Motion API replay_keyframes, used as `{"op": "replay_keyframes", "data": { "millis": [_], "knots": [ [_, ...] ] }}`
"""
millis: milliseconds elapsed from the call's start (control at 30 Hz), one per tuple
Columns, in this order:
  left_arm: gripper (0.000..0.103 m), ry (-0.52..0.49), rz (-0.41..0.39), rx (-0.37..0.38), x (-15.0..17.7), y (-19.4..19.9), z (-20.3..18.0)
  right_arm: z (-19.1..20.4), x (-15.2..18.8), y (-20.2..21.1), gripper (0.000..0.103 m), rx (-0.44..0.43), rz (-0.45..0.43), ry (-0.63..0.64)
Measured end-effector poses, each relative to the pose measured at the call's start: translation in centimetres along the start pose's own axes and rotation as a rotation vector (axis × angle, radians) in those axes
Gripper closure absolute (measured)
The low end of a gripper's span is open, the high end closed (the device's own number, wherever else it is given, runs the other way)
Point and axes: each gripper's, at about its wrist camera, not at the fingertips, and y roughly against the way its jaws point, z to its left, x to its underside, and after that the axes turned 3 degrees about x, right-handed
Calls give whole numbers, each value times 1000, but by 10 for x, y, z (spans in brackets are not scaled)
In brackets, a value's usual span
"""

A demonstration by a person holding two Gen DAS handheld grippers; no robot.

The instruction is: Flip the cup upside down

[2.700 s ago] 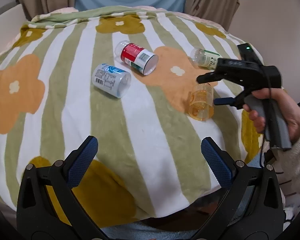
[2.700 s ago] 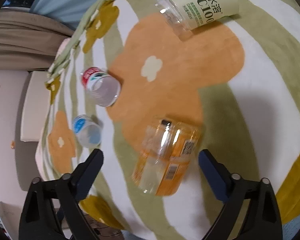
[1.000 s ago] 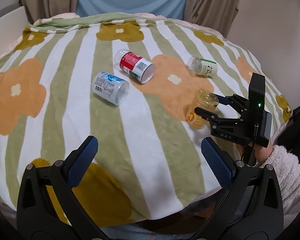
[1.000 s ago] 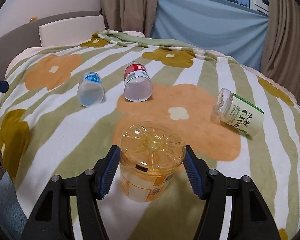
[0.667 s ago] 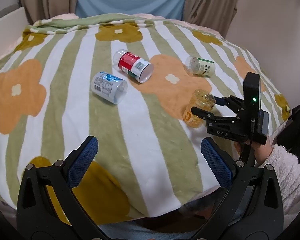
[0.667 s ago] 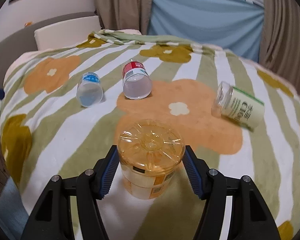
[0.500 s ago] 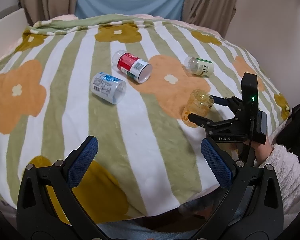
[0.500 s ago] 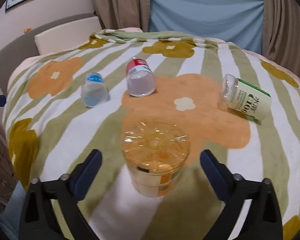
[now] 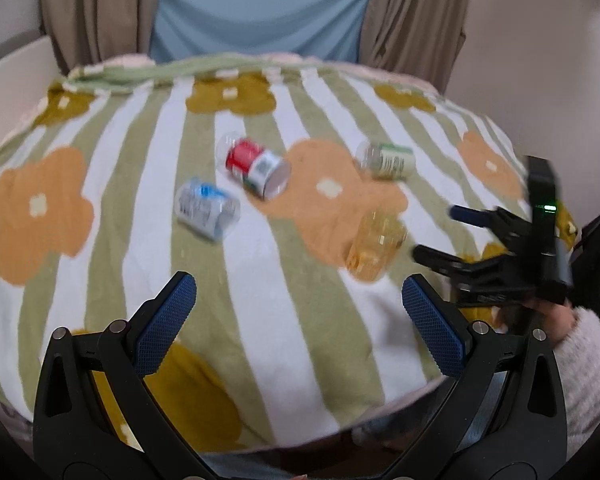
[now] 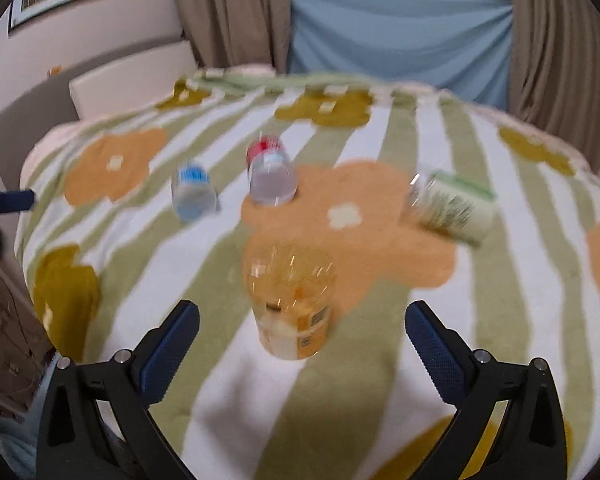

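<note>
Currently we see the orange cup [image 10: 290, 300] standing bottom-up on the striped blanket [image 10: 520, 300], between and just ahead of the right gripper [image 10: 302, 334], whose fingers are spread apart, touching nothing. The left gripper [image 9: 300, 320] is likewise released, well apart from the cup.

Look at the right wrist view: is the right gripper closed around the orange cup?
No, the right gripper is open, and the orange cup stands free on the blanket ahead of its spread fingers.
</note>
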Motion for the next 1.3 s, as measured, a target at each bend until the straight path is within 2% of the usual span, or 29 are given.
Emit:
{"op": "replay_keyframes", "data": {
  "millis": [133, 300, 467, 567, 767, 1300],
  "knots": [
    [0, -26, -143, -13, -32, 24, -18, -7, -25, 56, 0, 45, -95, -17],
    [0, -83, -329, -61, -63, 60, -41, -5, -54, 130, 0, 147, -269, -41],
    [0, -81, -466, -95, -63, 83, -54, 0, -59, 176, 0, 267, -396, -77],
    [0, -70, -487, -118, -57, 84, -58, -1, -55, 184, 0, 316, -425, -93],
    [0, -105, -479, -157, -46, 78, -65, -13, -49, 190, 0, 325, -444, -174],
    [0, -117, -474, -146, -41, 75, -71, -15, -48, 193, 0, 341, -444, -180]
  ]
}}
